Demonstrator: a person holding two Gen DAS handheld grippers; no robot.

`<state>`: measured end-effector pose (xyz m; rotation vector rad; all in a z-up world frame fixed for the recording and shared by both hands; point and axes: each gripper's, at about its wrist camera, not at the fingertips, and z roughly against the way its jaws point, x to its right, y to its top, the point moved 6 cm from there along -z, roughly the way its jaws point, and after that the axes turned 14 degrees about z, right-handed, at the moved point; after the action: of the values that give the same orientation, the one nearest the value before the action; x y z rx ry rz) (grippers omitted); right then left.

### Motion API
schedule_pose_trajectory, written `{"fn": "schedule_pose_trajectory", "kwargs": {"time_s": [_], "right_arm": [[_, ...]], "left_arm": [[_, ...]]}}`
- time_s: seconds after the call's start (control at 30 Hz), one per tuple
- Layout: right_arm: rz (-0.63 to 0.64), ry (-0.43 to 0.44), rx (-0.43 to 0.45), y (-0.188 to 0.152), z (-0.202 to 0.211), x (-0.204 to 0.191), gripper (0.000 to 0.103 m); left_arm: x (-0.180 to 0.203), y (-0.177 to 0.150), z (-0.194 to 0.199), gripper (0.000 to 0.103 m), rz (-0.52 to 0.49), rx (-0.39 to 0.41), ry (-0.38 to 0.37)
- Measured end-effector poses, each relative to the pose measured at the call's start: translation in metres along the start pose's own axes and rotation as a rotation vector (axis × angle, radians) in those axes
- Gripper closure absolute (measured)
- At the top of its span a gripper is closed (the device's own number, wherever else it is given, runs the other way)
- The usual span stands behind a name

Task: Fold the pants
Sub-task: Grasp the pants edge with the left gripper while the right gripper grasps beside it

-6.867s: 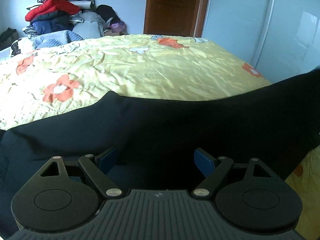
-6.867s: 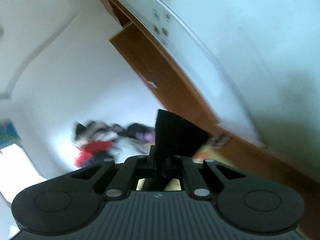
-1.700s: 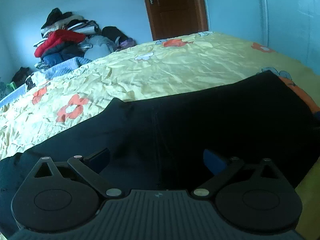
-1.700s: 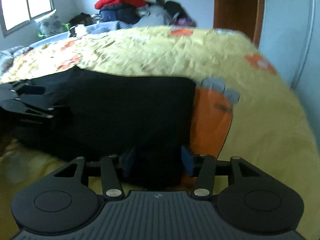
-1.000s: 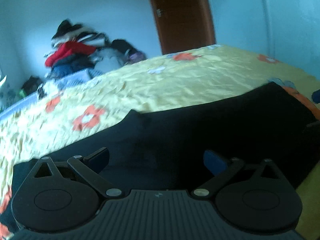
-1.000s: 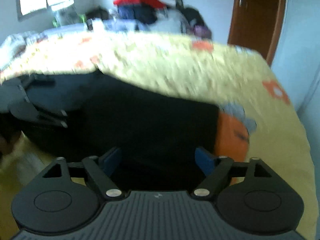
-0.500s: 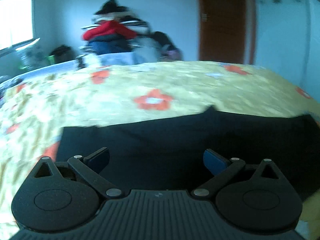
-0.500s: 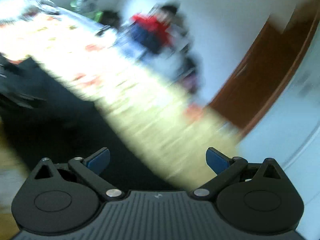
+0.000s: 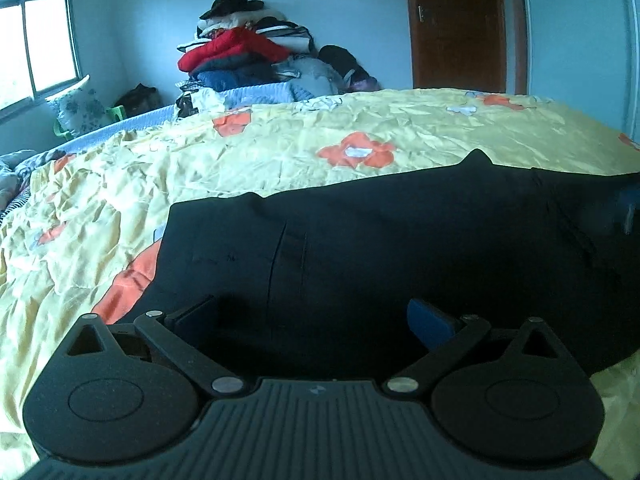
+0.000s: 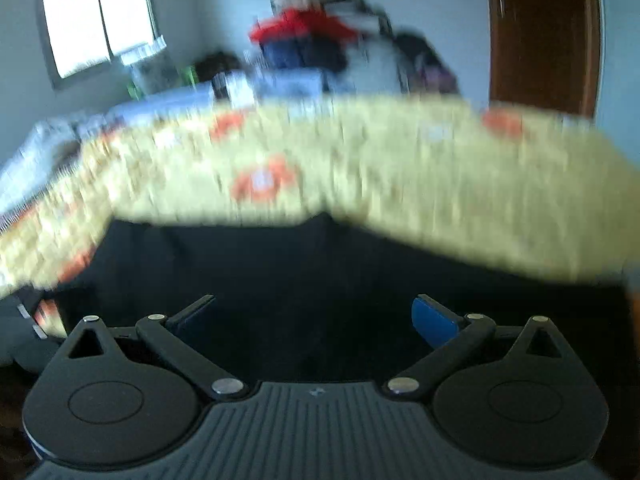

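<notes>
Dark navy pants (image 9: 360, 248) lie flat along the near side of a yellow flowered bedspread (image 9: 280, 148); their left end shows a straight edge. My left gripper (image 9: 312, 316) hovers just over the near edge of the pants, open, with nothing between its blue pads. At the far right of the left wrist view a blue pad of the other gripper (image 9: 629, 204) shows over the cloth. In the blurred right wrist view the pants (image 10: 320, 272) fill the lower middle, and my right gripper (image 10: 314, 316) is open above them, holding nothing.
A pile of clothes (image 9: 248, 56) is stacked at the far side of the bed against the wall. A brown door (image 9: 456, 24) stands at the back right and a window (image 9: 36, 40) at the left. The bedspread beyond the pants is bare.
Both grippers have swung left along the pants. The right gripper, shut on the cloth earlier, let go and opened wide. The left end of the pants has come into the left view.
</notes>
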<state>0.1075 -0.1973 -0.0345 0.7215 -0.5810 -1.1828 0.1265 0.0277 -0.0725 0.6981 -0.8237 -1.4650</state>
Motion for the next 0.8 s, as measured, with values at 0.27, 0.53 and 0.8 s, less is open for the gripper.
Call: {"fn": "schedule_pose_trajectory", "kwargs": {"time_s": [0.27,0.53,0.8], "right_arm": [[0.246,-0.058,0.086,0.003,0.015,-0.055,0.000],[0.518,0.100,0.100,0.014,-0.006,-0.155,0.000],[0.993,-0.028,0.104,-0.002,-0.027,-0.233,0.000]], "left_arm": [[-0.042,0.037,0.019,0.001,0.063,0.087,0.113],[-0.115,0.057,0.041,0.002,0.350,0.041,0.184],[-0.144,0.038,0.039,0.003,0.572,-0.164,0.023]]}}
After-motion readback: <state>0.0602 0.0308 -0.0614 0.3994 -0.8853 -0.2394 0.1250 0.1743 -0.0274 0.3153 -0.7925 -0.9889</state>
